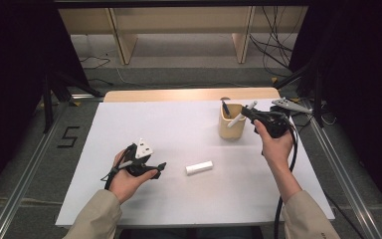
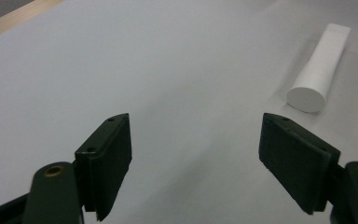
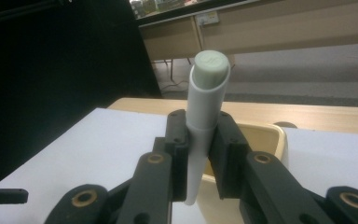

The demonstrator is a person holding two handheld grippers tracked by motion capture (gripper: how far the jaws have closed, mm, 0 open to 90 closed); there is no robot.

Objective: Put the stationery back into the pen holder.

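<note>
Right gripper clamps the white pen above the holder.

Tube btwn tongs; pen prob. over cup.

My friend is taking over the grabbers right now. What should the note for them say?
Right gripper: shut on a white marker, held over the tan pen cup.
Left gripper: open, holding nothing, low over the white table.
A white tube lies on the table between the hands.
Done: marker picked up. A dark pen already stands in the cup.
Left: probably lower the marker in, let go, then fetch the tube.
</note>
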